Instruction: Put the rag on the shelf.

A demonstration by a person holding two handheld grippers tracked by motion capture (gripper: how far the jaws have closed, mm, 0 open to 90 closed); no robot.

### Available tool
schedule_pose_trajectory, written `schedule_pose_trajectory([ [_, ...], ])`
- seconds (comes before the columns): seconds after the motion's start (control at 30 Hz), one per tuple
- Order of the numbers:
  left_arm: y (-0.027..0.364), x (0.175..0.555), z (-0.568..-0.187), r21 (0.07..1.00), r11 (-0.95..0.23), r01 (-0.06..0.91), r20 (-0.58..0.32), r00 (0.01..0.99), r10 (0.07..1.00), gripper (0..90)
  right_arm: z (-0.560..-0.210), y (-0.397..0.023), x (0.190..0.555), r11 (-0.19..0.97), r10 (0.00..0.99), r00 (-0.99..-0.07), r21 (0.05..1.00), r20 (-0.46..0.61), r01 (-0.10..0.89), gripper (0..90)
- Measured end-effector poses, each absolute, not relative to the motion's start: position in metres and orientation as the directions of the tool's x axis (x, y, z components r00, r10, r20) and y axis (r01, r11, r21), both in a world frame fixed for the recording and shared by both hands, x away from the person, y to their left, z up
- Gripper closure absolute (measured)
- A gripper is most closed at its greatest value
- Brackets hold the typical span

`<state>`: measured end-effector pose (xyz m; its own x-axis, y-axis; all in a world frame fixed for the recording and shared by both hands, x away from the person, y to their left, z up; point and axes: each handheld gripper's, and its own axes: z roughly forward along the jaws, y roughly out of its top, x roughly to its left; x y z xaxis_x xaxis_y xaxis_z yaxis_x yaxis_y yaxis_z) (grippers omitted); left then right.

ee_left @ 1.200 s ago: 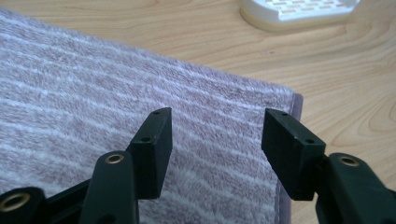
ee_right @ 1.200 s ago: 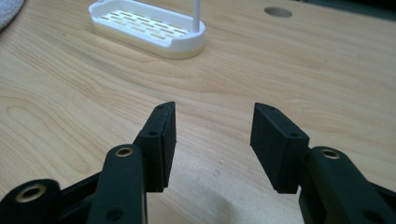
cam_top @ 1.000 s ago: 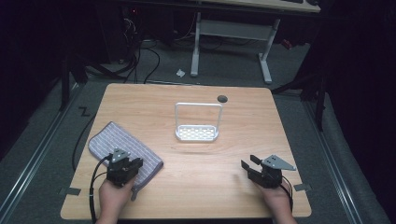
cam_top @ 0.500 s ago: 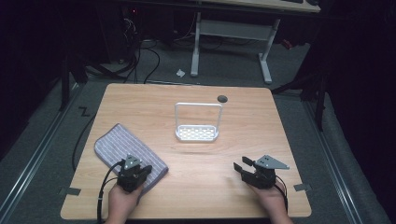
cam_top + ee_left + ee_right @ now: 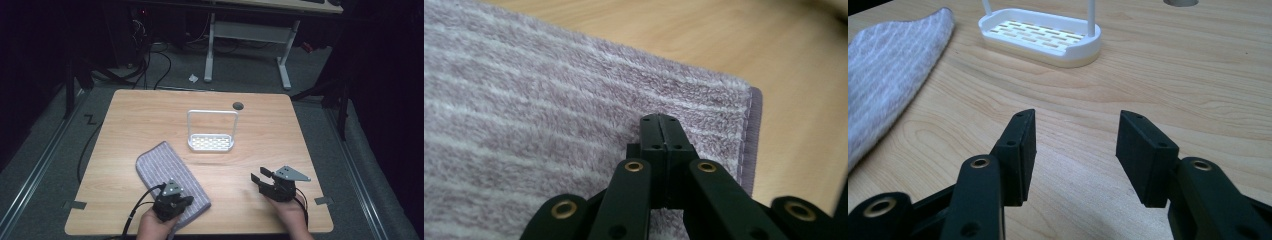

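The towel (image 5: 170,177) has slid right across the desk (image 5: 300,135), pinched by the left tool (image 5: 172,202); the right tool (image 5: 264,181) waits spread, likely mid-reposition.

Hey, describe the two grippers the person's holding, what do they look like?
Both are black. The left gripper has flat rectangular fingers on linkage bars with brass-coloured rivets, a small grey plate on top, and a black cable trailing from it. The right gripper has the same black block fingers and rivets, and a larger grey three-cornered plate on top. No sleeves are visible.
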<state>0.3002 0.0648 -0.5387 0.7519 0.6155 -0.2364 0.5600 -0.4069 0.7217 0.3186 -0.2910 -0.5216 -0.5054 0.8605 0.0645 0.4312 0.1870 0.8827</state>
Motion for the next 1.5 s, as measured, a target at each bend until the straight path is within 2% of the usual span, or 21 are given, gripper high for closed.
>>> schedule_pose_trajectory([
  [0.07, 0.052, 0.295, -0.539, 0.727, -0.438, 0.529, -0.219, 0.783, 0.582, 89.9, -0.521, -0.292, 0.318, 0.180, 0.862, -0.502, 0.884, 0.069, 0.431, 51.0],
  [0.17, 0.033, 0.290, -0.541, 0.730, -0.461, 0.505, -0.243, 0.822, 0.515, 89.9, -0.520, -0.290, 0.319, 0.193, 0.860, -0.507, 0.880, 0.062, 0.434, 51.5],
  [0.3, 0.025, 0.285, -0.541, 0.732, -0.468, 0.495, -0.253, 0.836, 0.487, 89.8, -0.520, -0.284, 0.317, 0.214, 0.862, -0.505, 0.879, 0.034, 0.425, 51.4],
  [0.4, 0.028, 0.281, -0.538, 0.742, -0.448, 0.499, -0.278, 0.837, 0.472, 84.0, -0.520, -0.276, 0.316, 0.247, 0.845, -0.534, 0.861, 0.034, 0.445, 50.0],
  [0.47, 0.036, 0.281, -0.532, 0.765, -0.413, 0.493, -0.273, 0.831, 0.485, 79.2, -0.520, -0.265, 0.318, 0.256, 0.830, -0.556, 0.851, 0.051, 0.459, 44.2],
  [0.5, 0.043, 0.282, -0.528, 0.777, -0.400, 0.487, -0.261, 0.826, 0.500, 79.2, -0.520, -0.265, 0.318, 0.256, 0.830, -0.556, 0.851, 0.051, 0.459, 44.2],
  [0.57, 0.070, 0.287, -0.525, 0.790, -0.356, 0.499, -0.236, 0.784, 0.574, 76.6, -0.520, -0.243, 0.323, 0.287, 0.799, -0.599, 0.842, 0.053, 0.457, 39.0],
  [0.63, 0.087, 0.291, -0.528, 0.787, -0.338, 0.517, -0.224, 0.748, 0.624, 75.9, -0.520, -0.224, 0.327, 0.318, 0.769, -0.639, 0.843, 0.039, 0.434, 47.0],
  [0.67, 0.087, 0.291, -0.528, 0.787, -0.338, 0.517, -0.224, 0.748, 0.624, 75.8, -0.520, -0.224, 0.327, 0.318, 0.769, -0.639, 0.843, 0.039, 0.434, 47.0],
  [0.7, 0.094, 0.293, -0.529, 0.781, -0.337, 0.526, -0.218, 0.735, 0.642, 75.8, -0.519, -0.214, 0.329, 0.334, 0.753, -0.657, 0.843, 0.030, 0.421, 51.4],
  [0.8, 0.107, 0.301, -0.535, 0.770, -0.318, 0.553, -0.215, 0.695, 0.686, 75.9, -0.518, -0.174, 0.345, 0.402, 0.686, -0.728, 0.820, 0.026, 0.408, 70.4],
  [0.87, 0.108, 0.304, -0.537, 0.764, -0.318, 0.561, -0.217, 0.689, 0.692, 76.5, -0.518, -0.168, 0.349, 0.412, 0.675, -0.737, 0.814, 0.028, 0.409, 73.6],
  [1.0, 0.107, 0.310, -0.540, 0.760, -0.333, 0.559, -0.208, 0.694, 0.689, 81.8, -0.521, -0.135, 0.373, 0.508, 0.627, -0.779, 0.759, -0.002, 0.407, 90.0],
  [1.13, 0.108, 0.312, -0.541, 0.756, -0.329, 0.567, -0.226, 0.696, 0.681, 82.3, -0.532, -0.127, 0.378, 0.558, 0.608, -0.794, 0.717, -0.010, 0.418, 90.0],
  [1.23, 0.106, 0.313, -0.541, 0.755, -0.328, 0.568, -0.230, 0.698, 0.679, 82.3, -0.533, -0.129, 0.373, 0.554, 0.614, -0.789, 0.718, -0.010, 0.422, 90.0],
  [1.27, 0.101, 0.312, -0.542, 0.759, -0.279, 0.589, -0.272, 0.675, 0.685, 82.4, -0.533, -0.132, 0.370, 0.556, 0.612, -0.790, 0.718, -0.012, 0.420, 90.0],
  [1.5, 0.070, 0.324, -0.539, 0.748, -0.394, 0.534, -0.197, 0.745, 0.637, 82.9, -0.534, -0.174, 0.335, 0.550, 0.642, -0.766, 0.719, -0.038, 0.425, 90.0],
])
